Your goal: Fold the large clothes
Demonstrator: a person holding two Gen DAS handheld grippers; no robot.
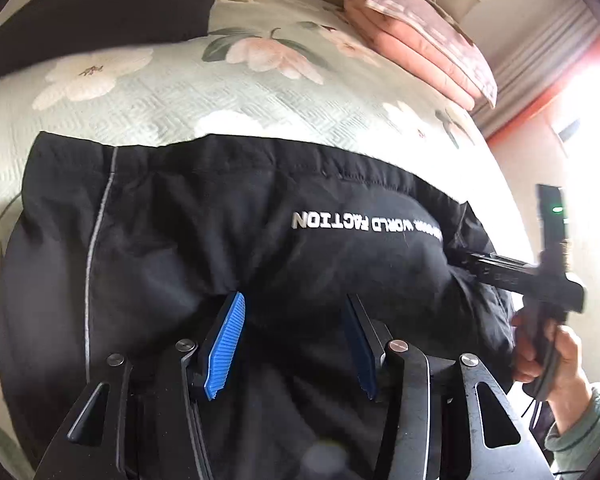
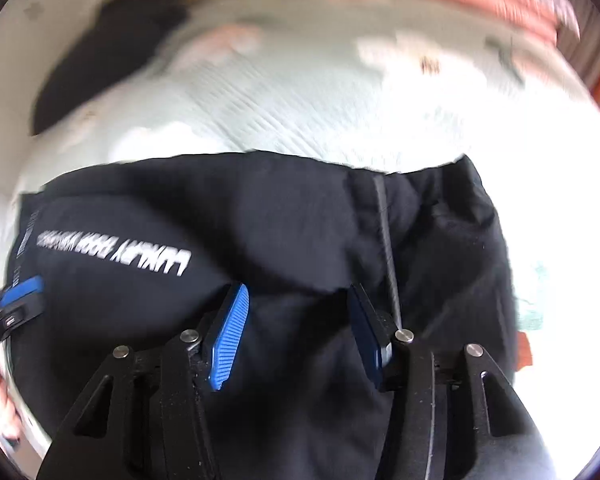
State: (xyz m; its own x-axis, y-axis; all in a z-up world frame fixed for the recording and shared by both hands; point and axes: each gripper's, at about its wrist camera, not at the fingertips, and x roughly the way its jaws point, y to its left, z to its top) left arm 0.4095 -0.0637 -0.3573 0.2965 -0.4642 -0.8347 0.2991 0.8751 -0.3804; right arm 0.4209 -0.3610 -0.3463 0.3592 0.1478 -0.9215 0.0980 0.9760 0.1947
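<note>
Lying across the floral bed (image 1: 148, 92): black jacket (image 1: 228, 240) printed "WORLD FACTION". Stacked at far-right corner: pink blankets (image 1: 420, 44). Spread apart over fabric: left gripper (image 1: 296, 320), right gripper (image 2: 300, 312).

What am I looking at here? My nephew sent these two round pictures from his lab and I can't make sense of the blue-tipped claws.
No robot: a person carries a hand-held gripper in each hand, each with a wide-angle camera looking along its blue-padded fingers. One picture is from the left hand-held gripper, the other from the right hand-held gripper. Both hang open over a black jacket with white lettering, lying on a floral bedspread. Neither holds anything. Folded pink bedding sits behind. The person's right hand shows at the left camera's edge.
</note>
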